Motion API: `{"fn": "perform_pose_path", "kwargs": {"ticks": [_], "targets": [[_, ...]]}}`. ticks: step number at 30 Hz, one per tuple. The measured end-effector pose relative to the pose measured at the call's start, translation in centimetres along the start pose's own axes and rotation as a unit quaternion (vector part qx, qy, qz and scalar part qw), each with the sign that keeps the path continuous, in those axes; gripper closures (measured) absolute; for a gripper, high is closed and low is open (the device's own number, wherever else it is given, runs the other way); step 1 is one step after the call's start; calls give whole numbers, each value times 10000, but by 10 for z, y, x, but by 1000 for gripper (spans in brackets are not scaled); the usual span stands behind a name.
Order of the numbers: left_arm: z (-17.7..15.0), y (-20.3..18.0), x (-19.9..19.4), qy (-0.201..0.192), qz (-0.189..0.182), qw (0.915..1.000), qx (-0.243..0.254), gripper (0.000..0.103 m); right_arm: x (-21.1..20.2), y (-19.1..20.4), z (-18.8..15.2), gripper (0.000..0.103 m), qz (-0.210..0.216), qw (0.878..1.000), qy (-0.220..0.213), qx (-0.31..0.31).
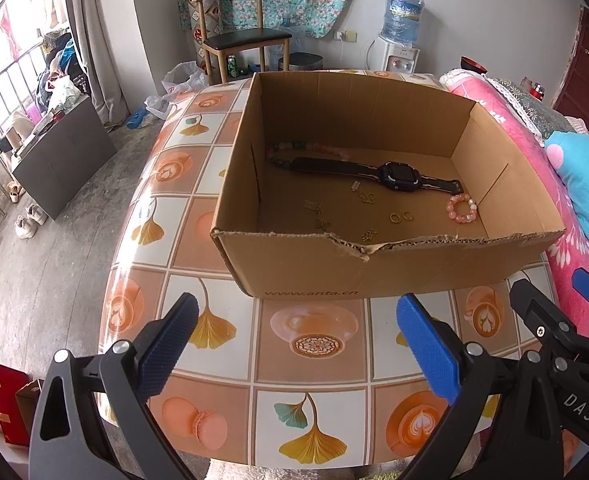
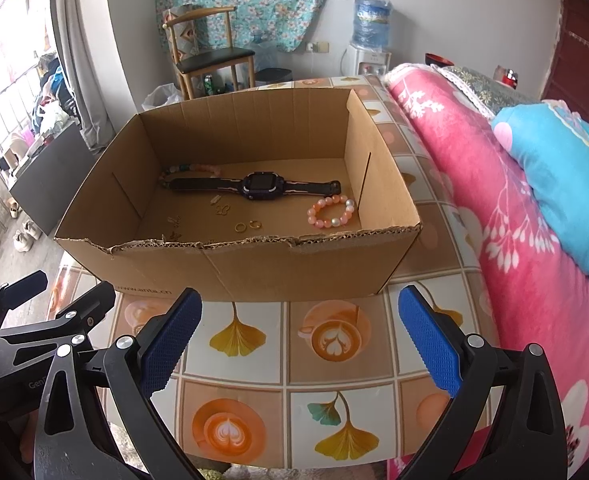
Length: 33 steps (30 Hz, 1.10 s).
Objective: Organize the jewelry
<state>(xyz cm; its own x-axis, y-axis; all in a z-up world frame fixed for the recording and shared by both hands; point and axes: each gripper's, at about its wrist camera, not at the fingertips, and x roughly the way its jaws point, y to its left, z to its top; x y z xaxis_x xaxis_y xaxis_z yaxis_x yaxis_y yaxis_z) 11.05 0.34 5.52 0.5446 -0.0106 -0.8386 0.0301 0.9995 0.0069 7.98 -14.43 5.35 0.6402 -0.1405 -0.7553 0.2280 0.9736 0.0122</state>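
Observation:
An open cardboard box (image 1: 306, 276) (image 2: 254, 276) stands on the patterned table. Inside lie a dark watch (image 1: 398, 174) (image 2: 260, 186), a pink bead bracelet (image 1: 462, 208) (image 2: 331, 211), a multicoloured bead string (image 1: 306, 147) (image 2: 192, 169), two gold rings (image 1: 400, 217) (image 2: 247, 226) and several small gold pieces (image 1: 368, 197) (image 2: 221, 209). My left gripper (image 1: 296, 344) is open and empty, in front of the box. My right gripper (image 2: 300, 340) is open and empty, also in front of the box. Each gripper shows at the edge of the other's view.
The table (image 1: 314, 344) (image 2: 334, 340) has a tiled coffee-and-leaf cloth. A pink blanket (image 2: 514, 220) and blue pillow (image 2: 566, 168) lie along its right side. A chair (image 1: 238, 44) and a water dispenser (image 1: 400, 40) stand behind. Floor drops off at left.

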Motion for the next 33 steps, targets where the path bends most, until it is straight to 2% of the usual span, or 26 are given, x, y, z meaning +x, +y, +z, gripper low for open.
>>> {"fn": "perform_pose_path", "kwargs": {"ticks": [33], "targets": [[0,1,0,-12,8,10000,-10,6,0,-1,-7,8,-62,10000,1,67]]}}
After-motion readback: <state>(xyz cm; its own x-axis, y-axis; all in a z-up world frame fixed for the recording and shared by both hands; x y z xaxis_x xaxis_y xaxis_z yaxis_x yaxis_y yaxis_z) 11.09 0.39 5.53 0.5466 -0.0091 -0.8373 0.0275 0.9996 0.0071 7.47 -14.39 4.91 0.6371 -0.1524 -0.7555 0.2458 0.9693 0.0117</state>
